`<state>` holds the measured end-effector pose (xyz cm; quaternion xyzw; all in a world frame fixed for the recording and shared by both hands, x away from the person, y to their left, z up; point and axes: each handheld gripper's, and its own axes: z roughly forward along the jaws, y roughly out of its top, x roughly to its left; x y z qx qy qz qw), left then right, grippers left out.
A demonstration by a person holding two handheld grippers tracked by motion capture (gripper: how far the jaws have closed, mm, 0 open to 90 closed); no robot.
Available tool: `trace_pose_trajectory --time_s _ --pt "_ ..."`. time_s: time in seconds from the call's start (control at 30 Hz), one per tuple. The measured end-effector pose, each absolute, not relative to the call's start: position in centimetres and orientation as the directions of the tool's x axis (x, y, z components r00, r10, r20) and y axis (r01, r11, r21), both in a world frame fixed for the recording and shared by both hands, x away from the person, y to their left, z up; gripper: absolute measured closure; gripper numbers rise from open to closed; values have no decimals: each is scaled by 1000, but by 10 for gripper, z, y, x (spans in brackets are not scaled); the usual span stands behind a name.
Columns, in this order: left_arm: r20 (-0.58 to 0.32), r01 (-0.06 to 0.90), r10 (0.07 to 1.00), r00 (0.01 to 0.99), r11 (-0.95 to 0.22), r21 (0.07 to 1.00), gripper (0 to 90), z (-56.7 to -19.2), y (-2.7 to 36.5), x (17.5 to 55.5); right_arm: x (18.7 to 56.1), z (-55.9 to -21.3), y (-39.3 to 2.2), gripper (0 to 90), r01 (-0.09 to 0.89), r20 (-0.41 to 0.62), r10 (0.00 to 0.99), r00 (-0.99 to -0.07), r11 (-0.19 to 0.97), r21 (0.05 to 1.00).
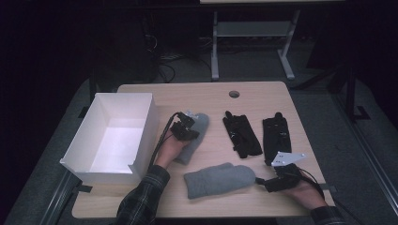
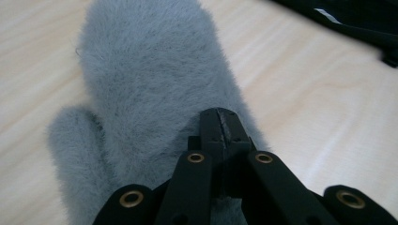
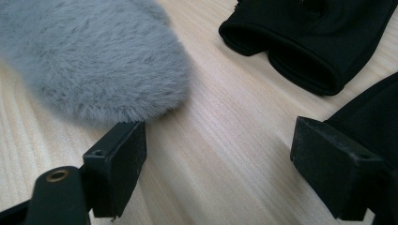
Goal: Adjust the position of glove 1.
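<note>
A grey furry mitten [image 1: 199, 125] [image 2: 150, 84] lies on the wooden table [image 1: 211, 101], just right of the white box. My left gripper [image 1: 187, 130] [image 2: 220, 126] is over this mitten with its jaws shut together against the fur; whether any fur is pinched is hidden. A second grey mitten [image 1: 218, 180] [image 3: 94, 56] lies near the front edge. My right gripper [image 1: 264, 182] [image 3: 220, 173] stands open at that mitten's rounded tip, with bare table between its jaws. Two black gloves [image 1: 241, 133] [image 1: 277, 138] [image 3: 305, 42] lie at the right.
An open white box [image 1: 96, 152] stands at the table's left side. A round cable hole [image 1: 234, 94] is in the far edge of the tabletop. One black glove [image 3: 371, 112] lies right beside my right gripper's outer jaw.
</note>
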<state>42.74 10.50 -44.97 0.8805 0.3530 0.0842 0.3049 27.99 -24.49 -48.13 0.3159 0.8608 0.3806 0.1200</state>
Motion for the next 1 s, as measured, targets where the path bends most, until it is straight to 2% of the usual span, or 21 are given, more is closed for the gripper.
trace_pose_trajectory --time_s 0.3,0.6,0.77,0.83,0.9,0.93,0.97,1.0 --pt "-83 503 570 818 -638 583 899 -447 86 404 280 -481 -245 187 454 35 636 -771 511 730" --pt "-91 504 585 806 -596 625 897 -431 104 391 280 -481 -245 187 453 35 635 -772 511 731" --pt "-79 532 652 754 -535 656 872 -424 125 384 280 -481 -245 187 453 34 635 -771 511 730" --pt "-75 539 666 742 -526 658 764 -426 130 385 280 -481 -245 186 455 37 636 -771 510 730" --pt "-80 545 672 736 -518 659 703 -430 130 385 280 -481 -245 186 455 36 636 -771 510 730" --pt "-79 550 680 729 -513 659 703 -433 129 386 280 -481 -244 186 455 36 636 -771 510 730" --pt "-73 555 690 720 -509 658 596 -434 128 386 280 -481 -244 186 455 36 636 -771 510 730" --pt "-84 565 693 716 -503 654 578 -438 126 388 280 -481 -245 186 455 36 636 -771 510 730"
